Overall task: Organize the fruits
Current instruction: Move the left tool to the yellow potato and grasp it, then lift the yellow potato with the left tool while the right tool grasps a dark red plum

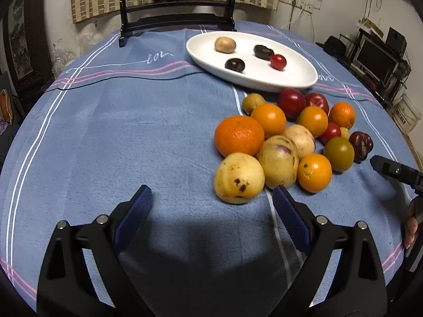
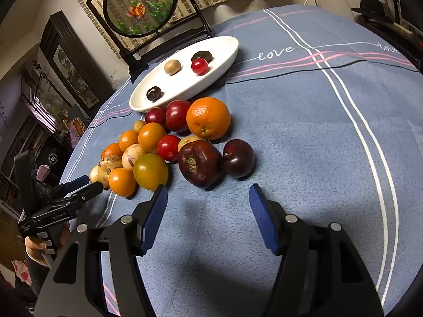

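A heap of fruit lies on the blue cloth: oranges (image 1: pixel 239 136), pale yellow fruits (image 1: pixel 239 178), red ones (image 1: pixel 292 103) and dark purple ones (image 2: pixel 199 163). Behind the heap a white oval plate (image 1: pixel 290 84) (image 2: pixel 137 105) holds several small fruits, tan, dark and red. My left gripper (image 1: pixel 211 190) is open just short of the spotted yellow fruit, which sits off its right finger. My right gripper (image 2: pixel 208 188) is open with nothing between its fingers, close in front of the two dark purple fruits. Each gripper shows in the other's view, the right gripper (image 1: pixel 391 169) and the left gripper (image 2: pixel 79 185).
A round fish picture on a black stand (image 1: pixel 177 13) (image 2: pixel 142 5) rises at the table's back, just beyond the plate. A thin black cable (image 1: pixel 119 76) crosses the cloth. Shelves with electronics (image 1: pixel 378 58) stand past the right edge. Bare cloth spreads left of the heap.
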